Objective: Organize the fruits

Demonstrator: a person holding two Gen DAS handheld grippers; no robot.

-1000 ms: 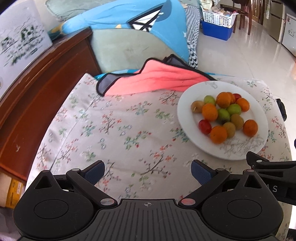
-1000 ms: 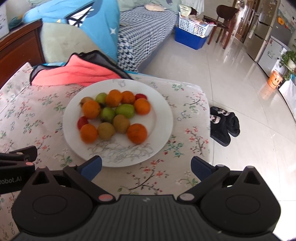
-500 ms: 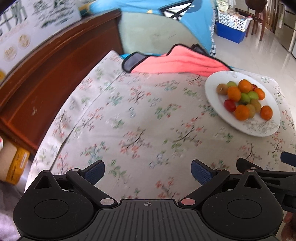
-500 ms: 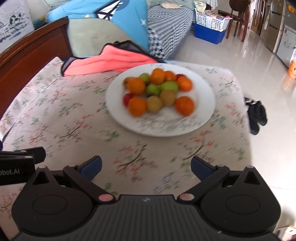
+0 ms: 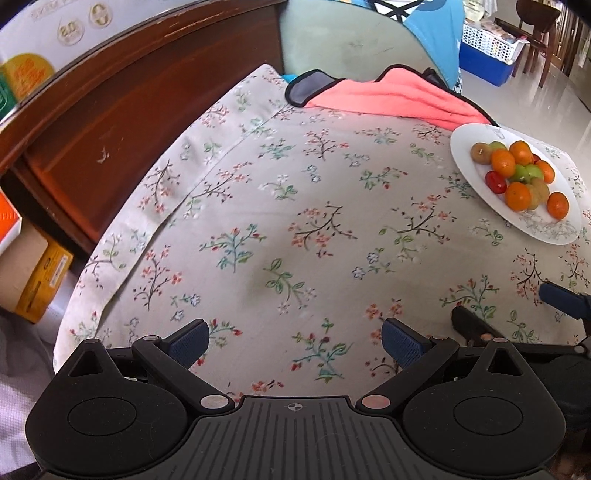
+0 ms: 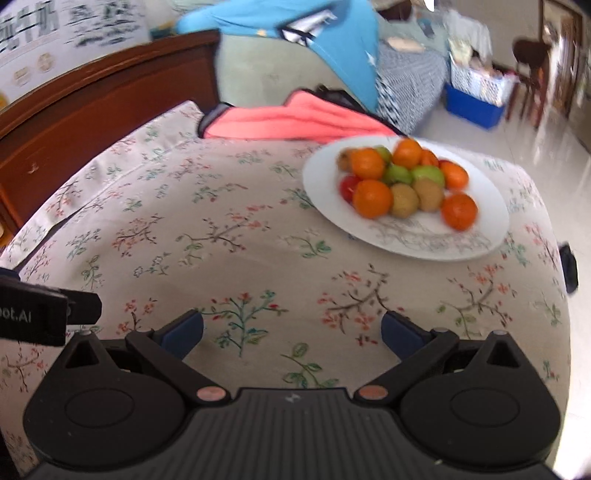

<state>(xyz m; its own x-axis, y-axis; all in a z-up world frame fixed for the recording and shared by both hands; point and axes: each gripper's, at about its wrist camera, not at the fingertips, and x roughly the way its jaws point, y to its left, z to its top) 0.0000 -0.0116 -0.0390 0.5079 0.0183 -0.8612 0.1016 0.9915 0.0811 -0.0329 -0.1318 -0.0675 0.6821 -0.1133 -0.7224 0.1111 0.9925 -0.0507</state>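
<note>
Far left, a white box [image 5: 66,33] on the wooden ledge shows round seals, its print too blurred to read. Left gripper [image 5: 295,338] hangs over the floral cloth [image 5: 277,221], jaws apart, empty. Its body reads "oot.AI" in the right view. Right gripper [image 6: 291,328] spread wide, empty. Far right, the fruits [image 6: 402,181] sit piled on the white plate [image 6: 487,218].

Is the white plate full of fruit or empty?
Full. The white plate holds a pile of oranges, green fruits and one red one.
</note>
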